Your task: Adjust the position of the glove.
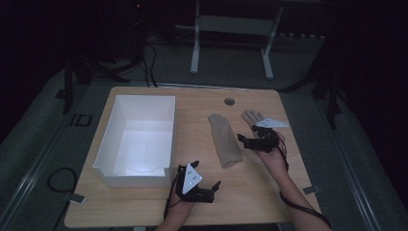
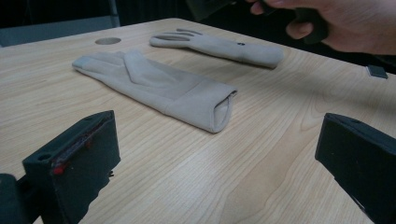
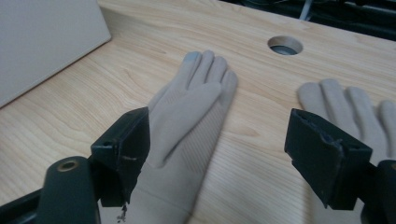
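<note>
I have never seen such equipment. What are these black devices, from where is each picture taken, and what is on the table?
A person holds hand-operated tongs, one per hand: the left tongs and the right tongs. One picture looks down from above; the other two come from cameras riding on each tool, looking between its black jaws. On the wooden table lie two beige gloves, the nearer glove and the far glove, beside a white box. Both tongs are open and hold nothing.
</note>
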The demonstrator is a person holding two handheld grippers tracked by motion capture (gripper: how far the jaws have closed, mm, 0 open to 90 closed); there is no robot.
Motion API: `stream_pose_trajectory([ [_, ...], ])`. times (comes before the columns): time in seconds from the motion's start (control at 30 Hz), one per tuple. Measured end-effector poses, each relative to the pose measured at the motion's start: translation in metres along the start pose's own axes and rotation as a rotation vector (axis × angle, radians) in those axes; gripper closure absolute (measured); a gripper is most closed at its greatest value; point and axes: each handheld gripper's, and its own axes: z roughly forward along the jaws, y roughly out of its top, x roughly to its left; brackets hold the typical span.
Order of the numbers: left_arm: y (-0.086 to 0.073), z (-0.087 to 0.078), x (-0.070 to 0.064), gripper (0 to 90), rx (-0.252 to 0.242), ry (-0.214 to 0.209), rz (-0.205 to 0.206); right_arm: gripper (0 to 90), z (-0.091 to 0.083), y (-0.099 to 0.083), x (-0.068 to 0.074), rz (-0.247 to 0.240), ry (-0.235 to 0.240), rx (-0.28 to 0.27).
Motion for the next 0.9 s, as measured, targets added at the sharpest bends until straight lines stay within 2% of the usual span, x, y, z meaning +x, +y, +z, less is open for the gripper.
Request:
stream_pose_trajectory([
  [0.43, 0.000, 0.000, -0.001, 0.1, -0.001, -0.007, 0.007, 23.1, 0.046, 0.004, 0.012, -0.001, 0.023, 0.046],
  [0.83, 0.000, 0.000, -0.001, 0.1, -0.002, -0.009, 0.005, 33.4, 0.075, 0.002, 0.009, 0.006, 0.022, 0.099],
  [0.9, 0.000, 0.000, -0.001, 0.0, -0.002, -0.010, 0.005, 37.3, 0.079, 0.001, 0.009, 0.015, 0.025, 0.103],
])
